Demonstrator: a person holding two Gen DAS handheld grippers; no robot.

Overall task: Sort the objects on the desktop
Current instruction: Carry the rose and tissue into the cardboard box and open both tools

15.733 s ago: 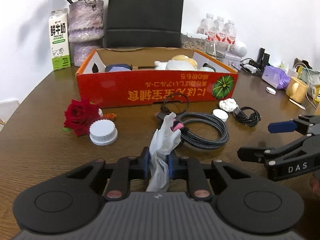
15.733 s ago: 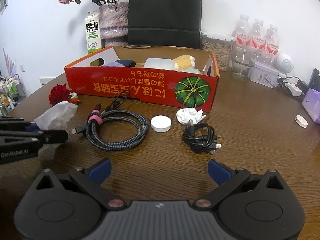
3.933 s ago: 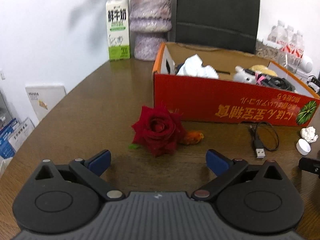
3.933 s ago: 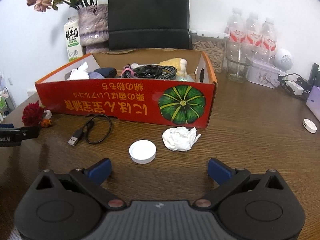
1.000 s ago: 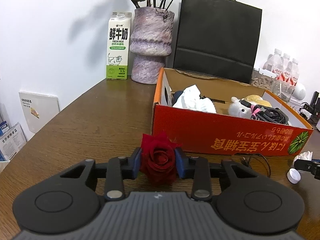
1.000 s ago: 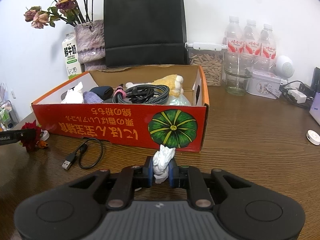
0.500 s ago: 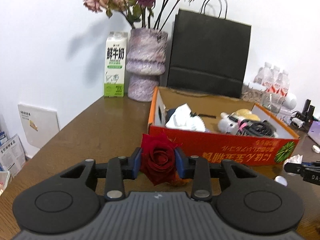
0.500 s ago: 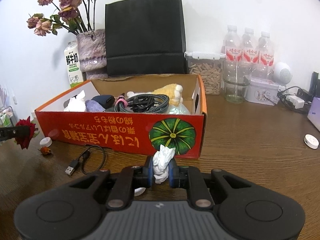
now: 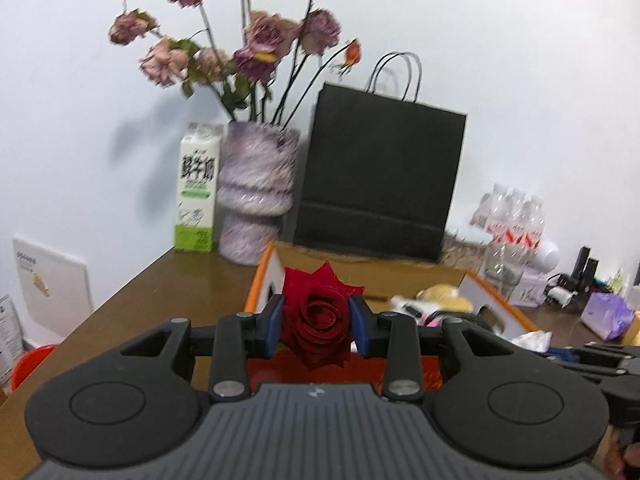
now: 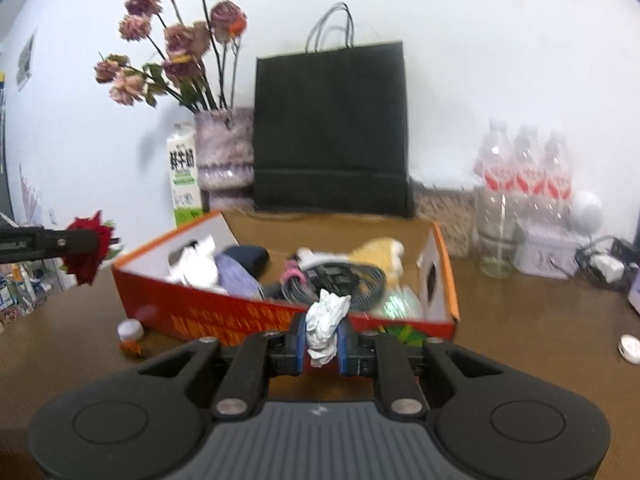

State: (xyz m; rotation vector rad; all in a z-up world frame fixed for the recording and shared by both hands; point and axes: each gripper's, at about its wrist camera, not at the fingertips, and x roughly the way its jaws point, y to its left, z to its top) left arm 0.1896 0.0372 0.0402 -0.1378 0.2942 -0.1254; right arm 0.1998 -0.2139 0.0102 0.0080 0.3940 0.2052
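Note:
My left gripper (image 9: 316, 326) is shut on a red rose (image 9: 318, 330) and holds it high, just before the left end of the red cardboard box (image 9: 256, 292). The rose also shows in the right wrist view (image 10: 86, 252), left of the box (image 10: 224, 314). My right gripper (image 10: 322, 340) is shut on a crumpled white tissue (image 10: 326, 318), raised at the box's front wall. The box holds a tissue (image 10: 196, 264), a coiled cable (image 10: 340, 276) and a yellow plush toy (image 10: 380, 254).
A vase of dried flowers (image 9: 256, 196), a milk carton (image 9: 198, 196) and a black paper bag (image 9: 380, 176) stand behind the box. Water bottles (image 10: 524, 192) are at the back right. A white cap (image 10: 130, 330) and an orange bit (image 10: 130, 348) lie left of the box.
Both grippers have risen with their loads. The left has carried the rose up and towards the box's left end; the right has lifted the tissue to the box's front wall.

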